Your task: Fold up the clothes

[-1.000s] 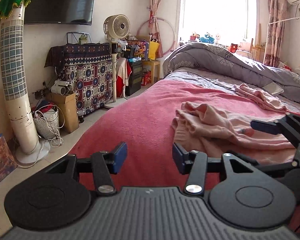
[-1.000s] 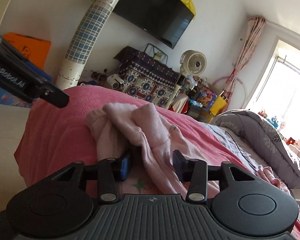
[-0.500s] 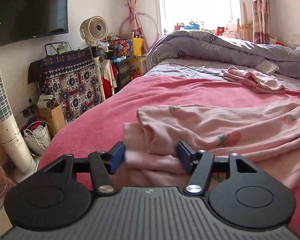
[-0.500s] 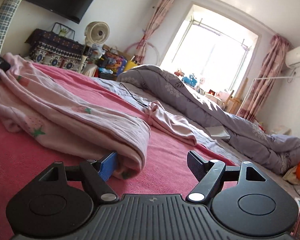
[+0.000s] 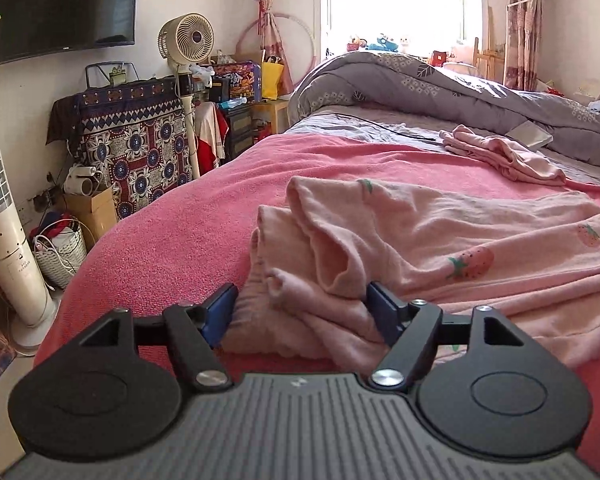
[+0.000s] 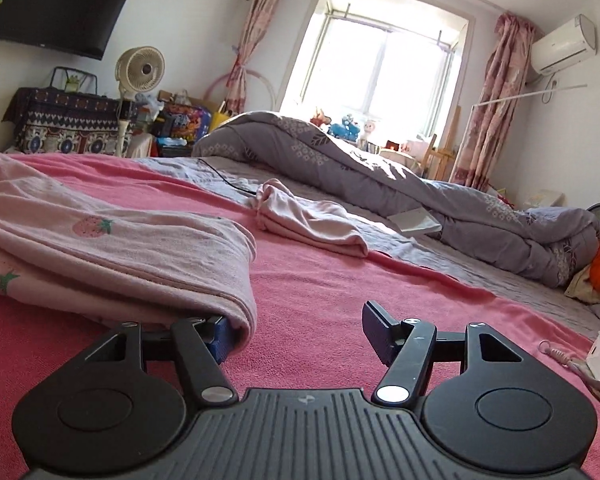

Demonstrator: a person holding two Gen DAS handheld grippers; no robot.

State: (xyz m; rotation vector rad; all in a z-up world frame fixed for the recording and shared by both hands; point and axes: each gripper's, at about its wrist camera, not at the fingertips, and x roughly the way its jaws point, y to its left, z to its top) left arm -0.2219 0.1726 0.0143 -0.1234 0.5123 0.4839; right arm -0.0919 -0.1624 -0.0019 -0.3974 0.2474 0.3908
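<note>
A pale pink garment with strawberry prints (image 5: 440, 232) lies stretched across the pink blanket (image 5: 180, 240) on the bed. Its bunched end sits loosely between the fingers of my left gripper (image 5: 300, 312), whose jaws are opening. In the right wrist view the garment's other, folded end (image 6: 120, 240) drapes over the left finger (image 6: 220, 336) of my right gripper (image 6: 300, 328). Those jaws are closing, with a wide gap and bare blanket (image 6: 340, 288) between them. A second pink garment (image 5: 508, 156) (image 6: 312, 224) lies crumpled farther back.
A grey duvet (image 5: 440, 84) is heaped along the far side of the bed, with a white booklet (image 6: 416, 220) beside it. A tower fan (image 5: 4, 240), a basket (image 5: 60, 256), a cardboard box (image 5: 92, 208) and a pedestal fan (image 5: 188, 40) stand left of the bed.
The garment went from a heap to a long strip across the bed. My right gripper swung away to its far end and let it go. My left gripper's jaws widened around the bunched end.
</note>
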